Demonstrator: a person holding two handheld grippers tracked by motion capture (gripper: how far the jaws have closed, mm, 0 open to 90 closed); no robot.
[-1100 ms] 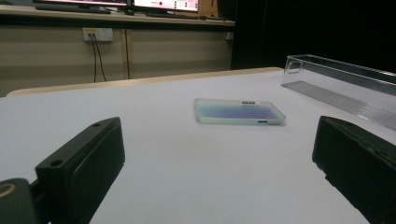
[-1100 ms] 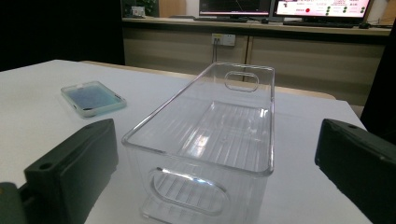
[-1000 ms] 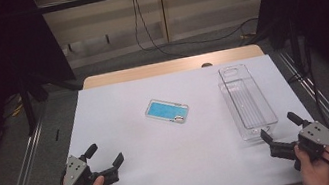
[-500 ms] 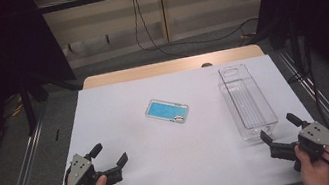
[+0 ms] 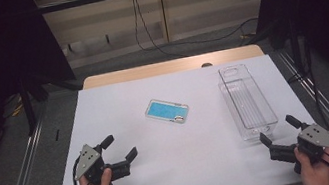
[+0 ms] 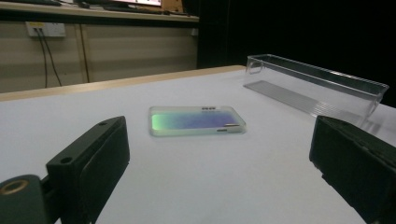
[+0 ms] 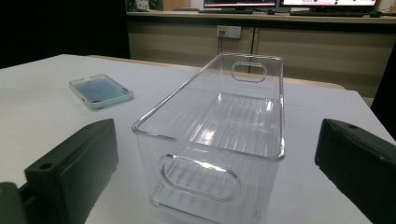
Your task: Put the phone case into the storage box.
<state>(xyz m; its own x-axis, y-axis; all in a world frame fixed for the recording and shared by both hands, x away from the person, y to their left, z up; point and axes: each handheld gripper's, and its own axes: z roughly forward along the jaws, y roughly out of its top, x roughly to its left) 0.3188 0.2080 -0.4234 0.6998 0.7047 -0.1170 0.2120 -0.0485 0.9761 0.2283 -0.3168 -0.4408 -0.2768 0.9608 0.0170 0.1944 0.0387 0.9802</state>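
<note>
A: Which step would you say is in hand?

B: The approach, I'd judge. The left tongs (image 5: 120, 149) hover low over the near-left of the desk (image 5: 118, 102), jaws spread wide and holding nothing, aimed at the phone case (image 5: 167, 111). The right tongs (image 5: 282, 134) sit at the near end of the clear bin (image 5: 247, 101), just as wide, also empty.

A: And the next move?

B: Probably the left tongs go forward to the case and close on its thin edges; it lies flat, so the jaws must come in low.

A: How does the case look?

B: A flat rectangle with rounded corners, pale translucent rim, blue face. It lies mid-desk, well apart from the bin, which stands empty to its right.
</note>
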